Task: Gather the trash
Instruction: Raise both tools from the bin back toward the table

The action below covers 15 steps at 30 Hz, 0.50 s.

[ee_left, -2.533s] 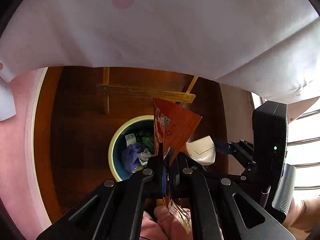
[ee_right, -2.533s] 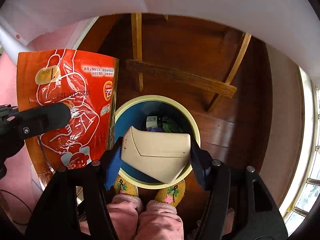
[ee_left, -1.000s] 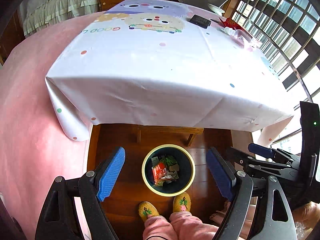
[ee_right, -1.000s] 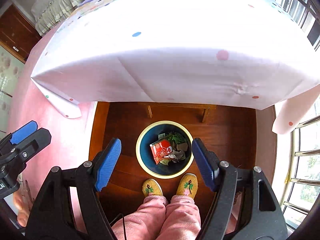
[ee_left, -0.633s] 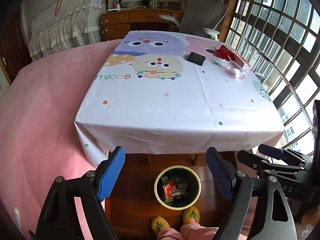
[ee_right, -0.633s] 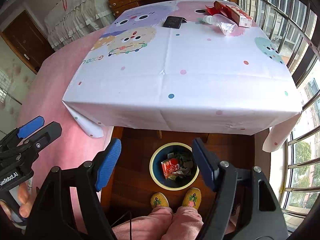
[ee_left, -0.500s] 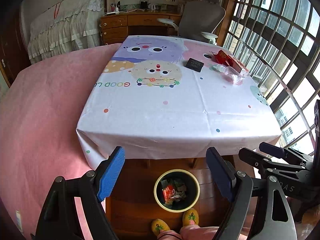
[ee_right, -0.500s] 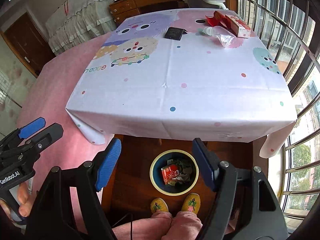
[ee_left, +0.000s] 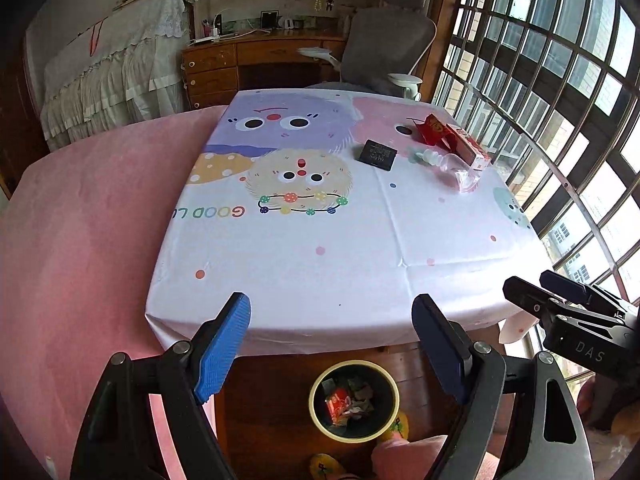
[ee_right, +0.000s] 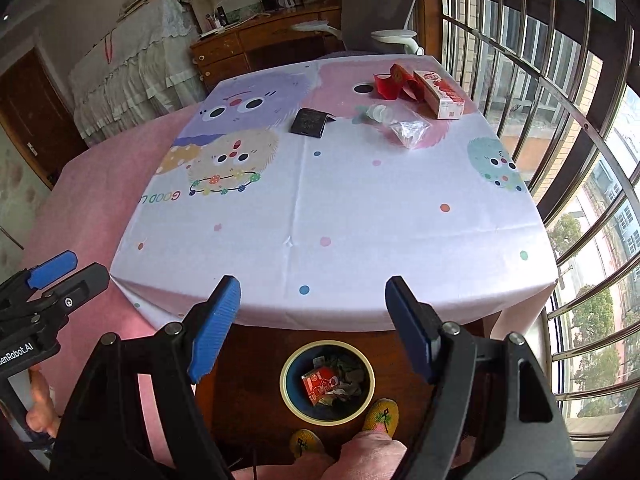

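A round bin (ee_left: pixel 355 399) (ee_right: pixel 327 385) with a pale yellow rim stands on the wooden floor below the table's near edge; a red wrapper (ee_right: pixel 319 386) and other scraps lie inside. My left gripper (ee_left: pixel 331 324) is open and empty, raised above the near edge. My right gripper (ee_right: pixel 313 300) is also open and empty, at about the same height. On the far right of the table lie a black packet (ee_left: pixel 377 154) (ee_right: pixel 310 122), a crushed clear bottle (ee_left: pixel 448 164) (ee_right: pixel 396 122), a red torn wrapper (ee_right: pixel 390 83) and a red-and-white carton (ee_left: pixel 468 147) (ee_right: pixel 439 94).
The table (ee_left: pixel 320 272) wears a white cartoon cloth. A pink rug (ee_left: pixel 80 220) spreads to the left. A grey office chair (ee_left: pixel 384 48), wooden desk (ee_left: pixel 256 60) and draped furniture stand behind. Barred windows (ee_right: pixel 560 120) run along the right. Yellow slippers (ee_right: pixel 380 414) flank the bin.
Both grippers held trash over the bin 2.5 s ago, let it drop in, opened, and have risen well above the table. The view keeps tilting up toward the far tabletop.
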Tool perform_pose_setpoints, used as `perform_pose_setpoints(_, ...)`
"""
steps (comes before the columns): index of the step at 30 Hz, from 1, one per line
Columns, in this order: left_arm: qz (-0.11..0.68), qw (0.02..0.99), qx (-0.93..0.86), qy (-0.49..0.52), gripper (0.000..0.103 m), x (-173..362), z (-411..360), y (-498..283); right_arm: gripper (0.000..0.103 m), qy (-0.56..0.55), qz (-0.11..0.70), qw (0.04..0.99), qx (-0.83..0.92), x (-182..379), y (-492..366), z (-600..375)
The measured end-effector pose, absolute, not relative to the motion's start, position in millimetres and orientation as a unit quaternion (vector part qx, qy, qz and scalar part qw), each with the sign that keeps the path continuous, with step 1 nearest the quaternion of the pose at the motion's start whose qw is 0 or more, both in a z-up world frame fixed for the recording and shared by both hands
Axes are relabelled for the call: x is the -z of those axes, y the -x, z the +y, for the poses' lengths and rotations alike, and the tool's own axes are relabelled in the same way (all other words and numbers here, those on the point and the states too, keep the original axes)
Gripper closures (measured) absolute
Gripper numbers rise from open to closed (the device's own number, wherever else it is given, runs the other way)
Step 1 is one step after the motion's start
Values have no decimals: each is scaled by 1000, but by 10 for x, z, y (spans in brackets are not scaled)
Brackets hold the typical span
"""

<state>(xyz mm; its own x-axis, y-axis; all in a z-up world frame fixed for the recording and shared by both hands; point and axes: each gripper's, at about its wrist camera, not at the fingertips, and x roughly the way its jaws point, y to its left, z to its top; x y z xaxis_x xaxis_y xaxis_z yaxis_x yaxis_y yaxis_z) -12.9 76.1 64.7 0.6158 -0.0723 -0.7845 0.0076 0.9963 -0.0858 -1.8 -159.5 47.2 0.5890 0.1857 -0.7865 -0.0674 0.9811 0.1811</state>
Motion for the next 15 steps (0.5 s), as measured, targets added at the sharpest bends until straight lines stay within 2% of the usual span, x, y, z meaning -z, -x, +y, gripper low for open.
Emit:
perform_pose_setpoints(9,456,889,14,37,19,-517,507,-767,31,-61,453,887,-73,-327,-757,-1986)
perform_pose_setpoints(15,479,876,-7,48,19,-362,228,-1707,37,-37,466,879,-91,-173,-1651,-2338)
